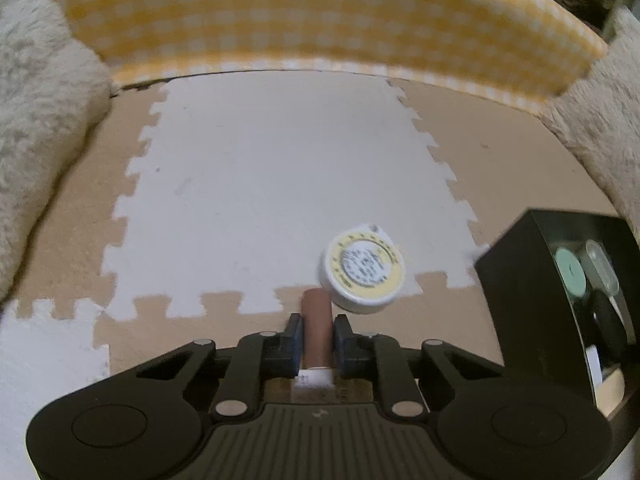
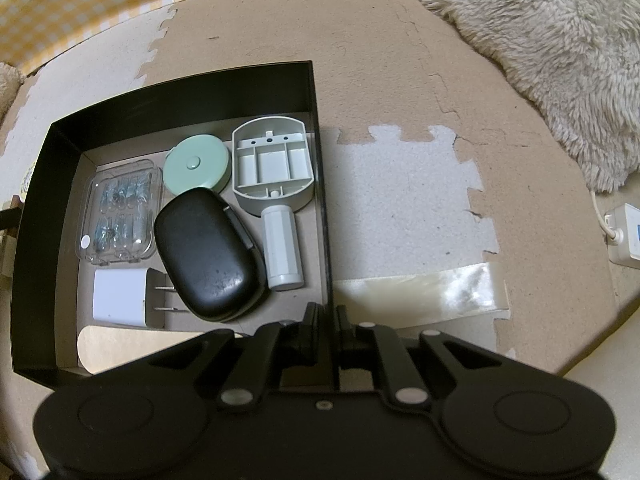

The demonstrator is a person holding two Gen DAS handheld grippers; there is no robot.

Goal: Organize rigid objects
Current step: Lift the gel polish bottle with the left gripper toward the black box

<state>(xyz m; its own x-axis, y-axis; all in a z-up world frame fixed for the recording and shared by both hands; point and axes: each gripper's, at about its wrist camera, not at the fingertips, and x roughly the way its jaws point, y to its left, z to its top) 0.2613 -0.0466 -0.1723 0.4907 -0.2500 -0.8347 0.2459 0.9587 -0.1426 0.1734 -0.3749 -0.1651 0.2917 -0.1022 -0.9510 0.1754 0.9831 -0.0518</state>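
Note:
In the left wrist view my left gripper (image 1: 316, 325) is shut on a brown stick-shaped tube (image 1: 316, 310) with a white base, held just above the foam mat. A white round jar (image 1: 362, 268) with a yellow label sits right of the tube's tip. The black box (image 1: 516, 280) stands at the right. My right gripper (image 2: 326, 314) is shut on the right wall of the black box (image 2: 318, 140). Inside lie a clear case (image 2: 120, 208), a mint round case (image 2: 196, 164), a grey holder (image 2: 274, 164), a white cylinder (image 2: 282, 244), a black oval case (image 2: 206, 252) and a white plug (image 2: 120, 296).
White and tan foam puzzle mats (image 1: 280, 168) cover the floor. A yellow checked cloth (image 1: 320, 20) hangs along the far side. Fluffy cream rugs (image 1: 36, 120) (image 2: 540, 60) lie at the sides. A strip of clear tape (image 2: 420, 288) and a white adapter (image 2: 624, 236) sit right of the box.

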